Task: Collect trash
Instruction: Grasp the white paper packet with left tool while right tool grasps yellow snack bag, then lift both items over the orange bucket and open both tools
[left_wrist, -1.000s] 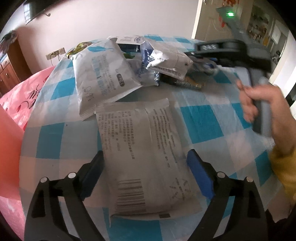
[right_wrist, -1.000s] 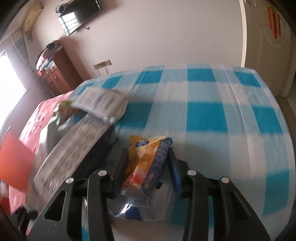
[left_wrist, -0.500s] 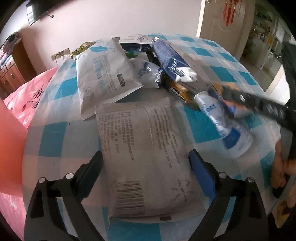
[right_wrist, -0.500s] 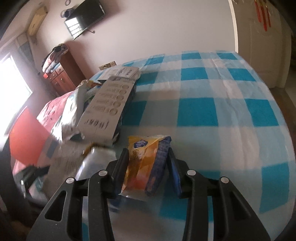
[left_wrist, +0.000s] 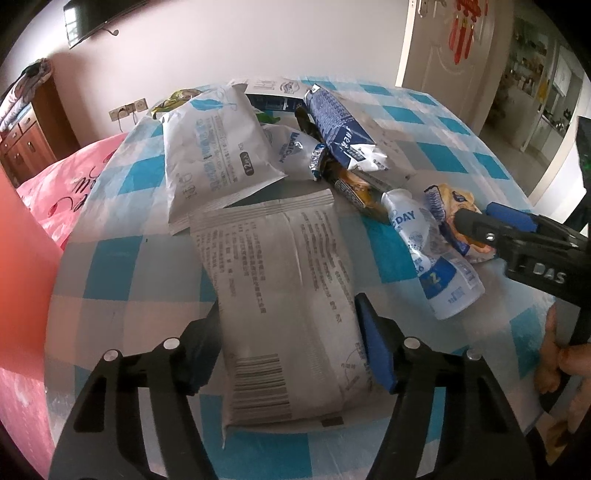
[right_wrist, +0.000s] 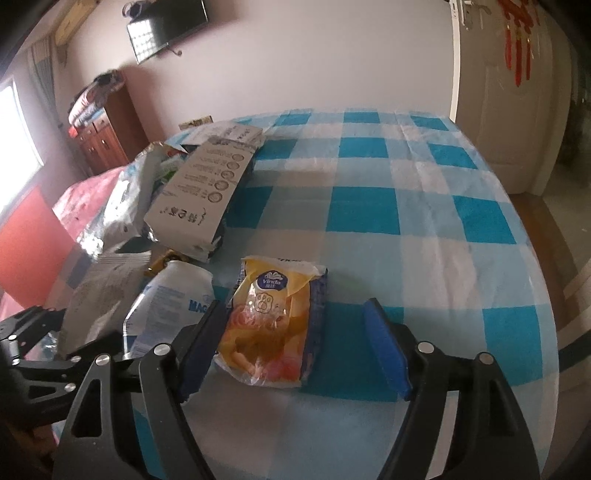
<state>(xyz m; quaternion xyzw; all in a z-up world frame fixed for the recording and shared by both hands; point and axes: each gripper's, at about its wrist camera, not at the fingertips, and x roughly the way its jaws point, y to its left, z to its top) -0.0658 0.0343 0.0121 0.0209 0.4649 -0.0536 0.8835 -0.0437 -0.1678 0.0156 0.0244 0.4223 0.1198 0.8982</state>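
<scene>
Yellow plastic, the tissue packet now lies on the checked tablecloth between the spread fingers of the right gripper, which gripped it half a second ago; so this piece looks delivered beside the wrapper pile. The left gripper stays released around the grey pouch, not pinching it. Left of the table sits a pink bed; a door stands far right.
</scene>
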